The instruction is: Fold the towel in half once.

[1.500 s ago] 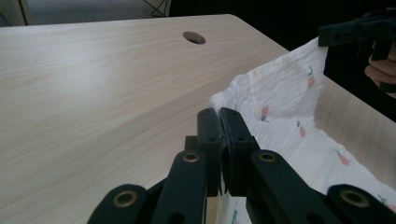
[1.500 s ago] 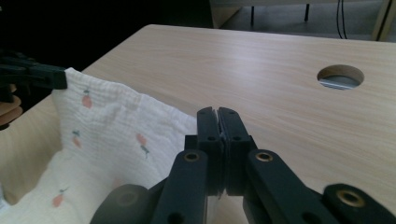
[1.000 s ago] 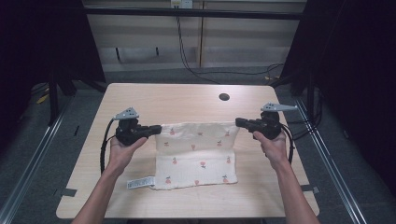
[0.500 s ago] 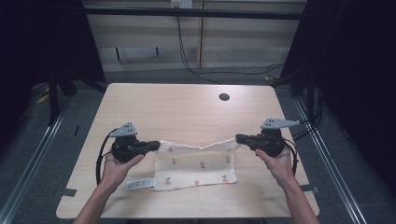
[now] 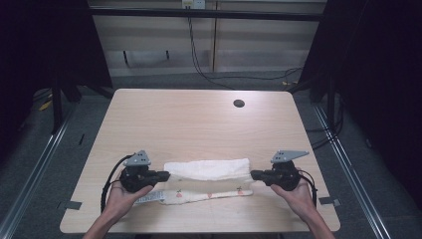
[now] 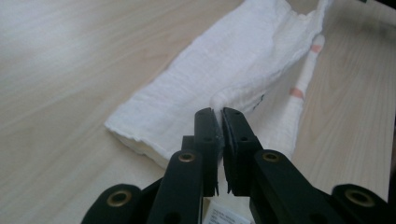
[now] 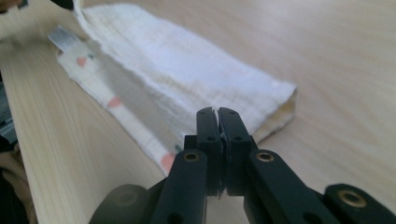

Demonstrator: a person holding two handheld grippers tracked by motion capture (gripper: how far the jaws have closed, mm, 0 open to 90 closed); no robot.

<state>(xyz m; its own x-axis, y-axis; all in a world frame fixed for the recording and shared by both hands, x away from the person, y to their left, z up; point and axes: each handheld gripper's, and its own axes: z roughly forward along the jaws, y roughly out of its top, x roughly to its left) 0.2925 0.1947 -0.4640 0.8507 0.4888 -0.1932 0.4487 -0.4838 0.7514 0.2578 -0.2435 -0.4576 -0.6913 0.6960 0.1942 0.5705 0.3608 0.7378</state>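
High view: left claw [image 5: 163,175] clamped on near-left corner of folded white cloth [image 5: 206,169]; cloth lying along near part of pale wood worktop [image 5: 199,119], printed edge showing below fold; right claw [image 5: 255,175] clamped on its right end.

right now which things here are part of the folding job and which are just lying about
In the job: cloth, left gripper and right gripper, each with jaws closed on a cloth end.
Lying about: table hole, floor cables, tape.
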